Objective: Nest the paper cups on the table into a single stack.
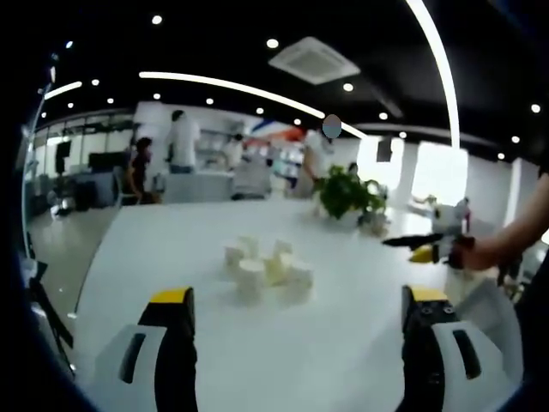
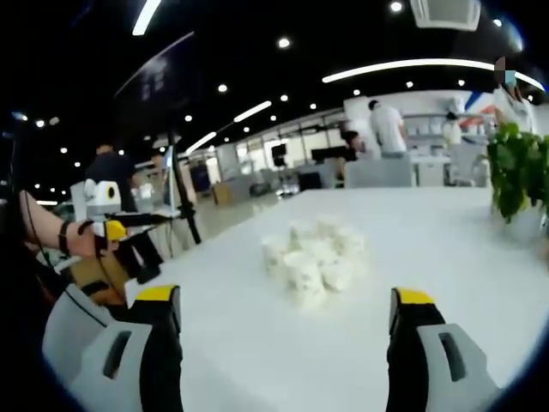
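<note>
Left gripper view: small white paper cups (image 1: 264,268) sit clustered, unstacked, mid-way across the white glossy desk (image 1: 154,249), well ahead of the left gripper (image 1: 296,343) and right gripper (image 2: 283,343), both spread wide and empty, so nesting looks not yet begun.

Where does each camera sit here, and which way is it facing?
Left gripper view: rides on the left gripper, jaws apart, looking across the white table at the paper cups; the right gripper, held in a hand, enters from the right.
Right gripper view: rides on the right gripper, jaws apart, facing the paper cups from another side; the left gripper and hand enter from the left.
Shared: table, cups, potted plant.
</note>
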A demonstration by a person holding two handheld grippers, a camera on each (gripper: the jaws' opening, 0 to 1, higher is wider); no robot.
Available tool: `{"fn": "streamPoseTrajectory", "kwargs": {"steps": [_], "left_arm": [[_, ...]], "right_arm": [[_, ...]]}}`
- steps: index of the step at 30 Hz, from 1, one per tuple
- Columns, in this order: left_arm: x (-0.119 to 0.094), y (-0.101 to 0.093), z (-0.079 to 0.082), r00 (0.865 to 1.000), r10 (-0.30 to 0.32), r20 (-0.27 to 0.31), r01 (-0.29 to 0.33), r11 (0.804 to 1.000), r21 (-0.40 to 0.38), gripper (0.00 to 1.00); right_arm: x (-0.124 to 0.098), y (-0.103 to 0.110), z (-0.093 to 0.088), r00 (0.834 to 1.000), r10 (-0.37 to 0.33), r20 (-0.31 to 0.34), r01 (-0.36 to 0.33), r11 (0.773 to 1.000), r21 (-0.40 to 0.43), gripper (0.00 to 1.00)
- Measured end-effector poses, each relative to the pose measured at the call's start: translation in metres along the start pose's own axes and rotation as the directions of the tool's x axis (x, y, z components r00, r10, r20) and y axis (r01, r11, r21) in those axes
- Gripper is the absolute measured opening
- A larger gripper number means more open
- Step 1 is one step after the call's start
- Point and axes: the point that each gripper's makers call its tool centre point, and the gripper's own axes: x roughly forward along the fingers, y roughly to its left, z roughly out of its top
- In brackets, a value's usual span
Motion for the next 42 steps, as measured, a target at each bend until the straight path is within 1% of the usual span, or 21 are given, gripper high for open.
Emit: {"fn": "streamPoseTrajectory", "kwargs": {"steps": [3,6,9,12,19,21,22,25,30,32,37,42], "left_arm": [[-0.001,-0.001,0.001,1.0,0.001,0.007,-0.001,1.0,0.0,0.98],[-0.002,-0.001,0.0,1.0,0.001,0.0,-0.001,1.0,-0.001,0.98],[-0.001,-0.001,-0.001,1.0,-0.001,0.002,0.002,1.0,-0.004,0.98],[-0.001,-0.001,-0.002,1.0,-0.004,-0.004,0.004,1.0,0.0,0.98],[-0.001,-0.003,0.001,1.0,-0.008,-0.003,0.009,1.0,0.006,0.98],[-0.001,-0.003,0.003,1.0,-0.008,0.0,0.008,1.0,0.007,0.98],[-0.001,-0.002,0.003,1.0,-0.008,0.001,0.008,1.0,0.006,0.98],[-0.001,-0.001,0.004,1.0,-0.006,0.004,0.006,1.0,0.001,0.98],[-0.002,-0.001,0.0,1.0,-0.007,-0.026,0.008,1.0,0.019,0.98],[-0.003,0.0,-0.001,1.0,-0.006,-0.027,0.007,1.0,0.017,0.98],[-0.004,0.0,0.0,1.0,-0.001,-0.028,0.001,1.0,0.013,0.98],[-0.005,0.0,-0.005,0.999,0.007,-0.044,-0.006,1.0,0.012,0.98]], "right_arm": [[0.0,0.001,0.0,1.0,0.001,-0.002,-0.001,1.0,-0.001,0.99],[0.0,0.001,0.001,1.0,0.001,0.001,-0.001,1.0,-0.003,0.99],[0.002,0.003,0.004,1.0,0.013,0.008,-0.013,1.0,-0.005,0.99],[0.005,0.001,0.004,1.0,0.013,-0.004,-0.013,1.0,-0.008,0.99],[0.009,0.0,0.014,1.0,0.016,0.014,-0.016,1.0,-0.02,0.99],[0.011,0.0,0.016,1.0,0.018,0.01,-0.018,0.999,-0.031,0.98],[0.013,-0.001,0.017,1.0,0.019,0.001,-0.019,0.999,-0.046,0.98],[0.021,-0.004,0.019,1.0,0.025,-0.009,-0.026,0.998,-0.055,0.96],[0.035,-0.007,0.022,0.999,0.043,-0.016,-0.044,0.997,-0.056,0.95],[0.041,-0.006,0.022,0.998,0.053,-0.016,-0.054,0.997,-0.06,0.95],[0.054,-0.004,0.019,0.996,0.079,-0.037,-0.081,0.995,-0.063,0.94],[0.063,-0.001,0.016,0.994,0.099,-0.051,-0.103,0.992,-0.073,0.94]]}}
